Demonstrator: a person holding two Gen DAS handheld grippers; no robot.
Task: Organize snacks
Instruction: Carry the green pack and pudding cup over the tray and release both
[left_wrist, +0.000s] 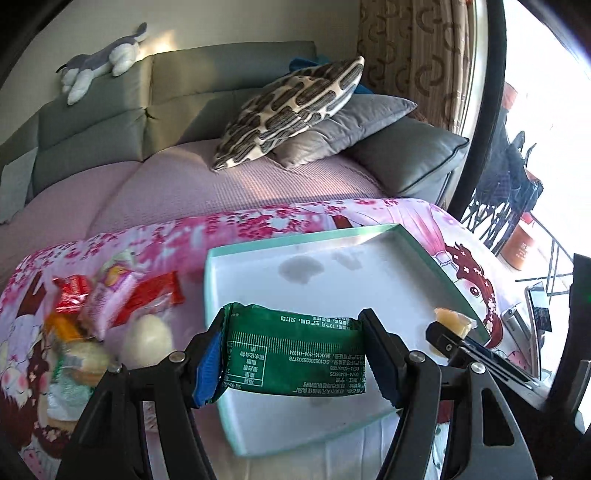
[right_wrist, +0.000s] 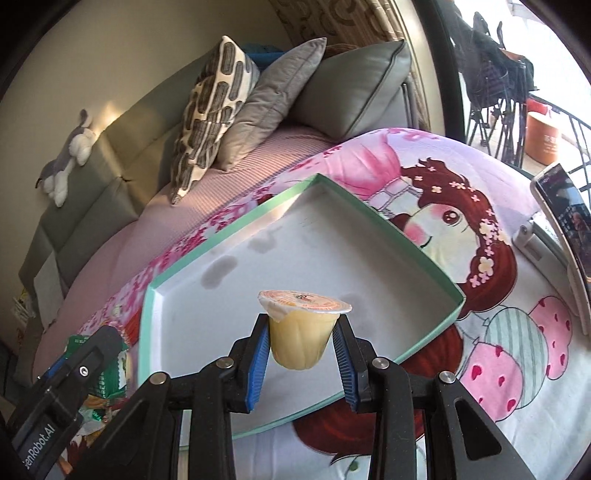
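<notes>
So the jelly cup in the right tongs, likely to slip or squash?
The jelly cup tapers downward, so it may slide up and out of the right tongs. Its thin plastic wall probably dents if squeezed. It looks light.

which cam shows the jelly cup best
The right wrist view. There the jelly cup sits centred and sharp in the right claw, with its sealed lid and yellow body clear above the green-rimmed tray. The left wrist view shows it only small near the right edge.
</notes>
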